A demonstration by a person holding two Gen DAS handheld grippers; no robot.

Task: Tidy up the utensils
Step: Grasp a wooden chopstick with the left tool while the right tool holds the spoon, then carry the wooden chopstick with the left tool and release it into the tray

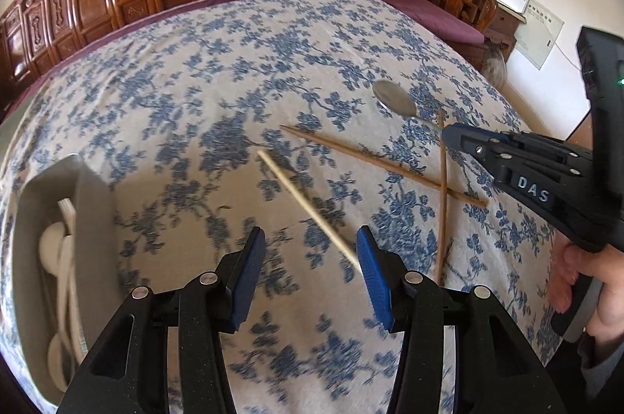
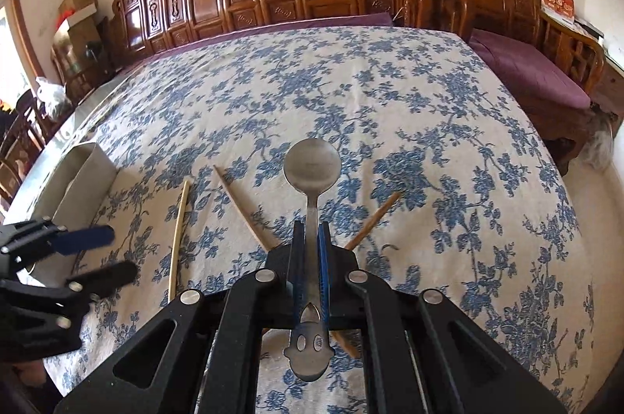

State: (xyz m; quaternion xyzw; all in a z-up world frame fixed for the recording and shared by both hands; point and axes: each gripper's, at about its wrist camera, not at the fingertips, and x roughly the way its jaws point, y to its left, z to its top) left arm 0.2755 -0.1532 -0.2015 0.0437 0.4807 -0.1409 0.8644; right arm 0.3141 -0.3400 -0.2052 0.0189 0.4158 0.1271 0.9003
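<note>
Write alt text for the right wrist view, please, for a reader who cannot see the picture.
The right gripper is shut on the handle of a metal spoon, bowl pointing away, above a blue-flowered tablecloth. Two crossed brown chopsticks and one pale chopstick lie beneath; the left gripper is open at the left edge.

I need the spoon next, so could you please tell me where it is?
In the right wrist view, centre: the spoon is clamped by its handle in the right gripper, above two crossed chopsticks.
</note>
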